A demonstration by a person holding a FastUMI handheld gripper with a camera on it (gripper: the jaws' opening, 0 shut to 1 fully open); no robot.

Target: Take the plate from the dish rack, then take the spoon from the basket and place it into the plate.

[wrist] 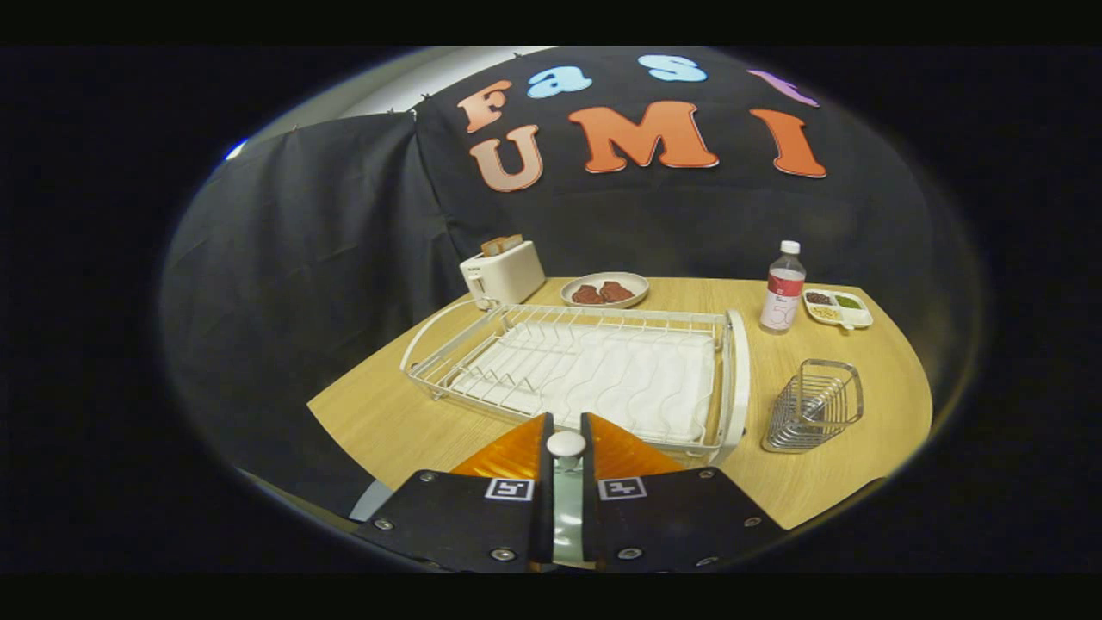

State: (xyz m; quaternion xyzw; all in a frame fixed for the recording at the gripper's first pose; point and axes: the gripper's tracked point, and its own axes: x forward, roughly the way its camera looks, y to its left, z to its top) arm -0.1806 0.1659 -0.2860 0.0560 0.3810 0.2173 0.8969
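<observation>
On wooden surface (pixel 413 413): dish rack (pixel 585 370) at twelve o'clock just beyond tongs (pixel 566 430); plate (pixel 734 379) upright on edge at rack's two-o'clock end; spoon basket (pixel 814 405) farther right; tongs nearly closed, holding nothing

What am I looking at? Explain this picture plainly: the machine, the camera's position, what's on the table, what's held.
No robot: a person holds a two-finger gripper, and the camera rides on it, looking forward along its fingers. They are closed on a thin pale object, seen edge-on; I cannot tell what it is. Just beyond them on the wooden table is a white dish rack. Beside it stands a wire basket with what looks like a spoon. Farther back: a toaster, a plate of food, a bottle, a small tray.
</observation>
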